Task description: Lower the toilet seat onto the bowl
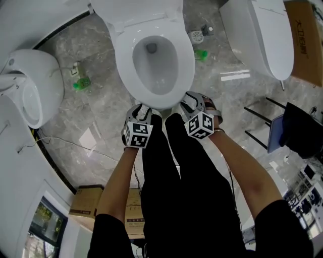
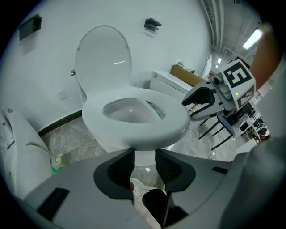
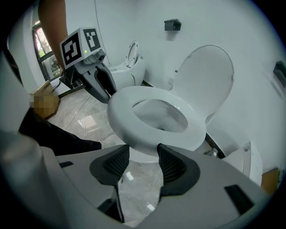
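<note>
The white toilet seat [image 1: 187, 68] lies flat on the bowl; its lid [image 1: 136, 9] stands upright against the wall. Both grippers hover at the bowl's front rim, a little apart from it. My left gripper [image 1: 144, 112] is open, and in the left gripper view [image 2: 144, 161] nothing sits between its dark ribbed pads; the seat [image 2: 174, 120] and lid [image 2: 103, 53] lie ahead. My right gripper [image 1: 192, 102] is open too, empty in the right gripper view [image 3: 143, 159], facing the seat [image 3: 120, 116] and lid [image 3: 205, 76]. Each sees the other: right gripper [image 2: 201, 100], left gripper [image 3: 100, 82].
A second toilet [image 1: 30, 85] stands at the left and another white fixture [image 1: 262, 35] at the upper right beside a cardboard box [image 1: 303, 40]. Green bits [image 1: 81, 83] and a cable lie on the marble floor. A black rack [image 1: 282, 131] is at right. The person's black-trousered legs [image 1: 171, 171] are below.
</note>
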The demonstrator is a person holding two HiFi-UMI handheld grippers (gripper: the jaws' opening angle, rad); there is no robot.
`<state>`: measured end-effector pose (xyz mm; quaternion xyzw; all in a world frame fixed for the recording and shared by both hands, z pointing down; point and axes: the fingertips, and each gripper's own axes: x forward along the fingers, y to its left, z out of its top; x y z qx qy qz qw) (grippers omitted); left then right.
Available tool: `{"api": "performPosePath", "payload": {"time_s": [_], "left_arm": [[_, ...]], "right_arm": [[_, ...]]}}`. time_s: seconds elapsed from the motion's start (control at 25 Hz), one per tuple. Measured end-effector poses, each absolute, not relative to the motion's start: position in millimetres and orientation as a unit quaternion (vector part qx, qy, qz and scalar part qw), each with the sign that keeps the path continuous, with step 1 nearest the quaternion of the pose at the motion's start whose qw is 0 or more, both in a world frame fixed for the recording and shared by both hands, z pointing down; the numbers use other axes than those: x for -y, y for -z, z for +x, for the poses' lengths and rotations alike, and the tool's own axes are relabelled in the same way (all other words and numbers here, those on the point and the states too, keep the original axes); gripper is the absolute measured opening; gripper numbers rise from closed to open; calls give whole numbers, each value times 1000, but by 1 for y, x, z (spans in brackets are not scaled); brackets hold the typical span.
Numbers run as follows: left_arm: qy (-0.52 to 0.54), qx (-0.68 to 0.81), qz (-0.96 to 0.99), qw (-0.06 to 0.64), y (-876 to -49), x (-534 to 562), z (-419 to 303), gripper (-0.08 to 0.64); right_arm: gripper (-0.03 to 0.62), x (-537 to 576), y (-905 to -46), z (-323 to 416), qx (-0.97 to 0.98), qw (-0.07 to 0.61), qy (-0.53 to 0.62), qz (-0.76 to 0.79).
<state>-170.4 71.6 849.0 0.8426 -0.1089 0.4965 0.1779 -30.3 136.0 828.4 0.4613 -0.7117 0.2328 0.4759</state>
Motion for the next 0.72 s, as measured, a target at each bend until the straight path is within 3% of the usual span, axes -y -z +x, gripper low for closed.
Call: {"api": "performPosePath", "payload": {"time_s": [0.72], "left_arm": [[-519,102,829,182,-895,-84,-176,149]], "right_arm": [[212,-147,-872,-36,711,460,-260,464]]}}
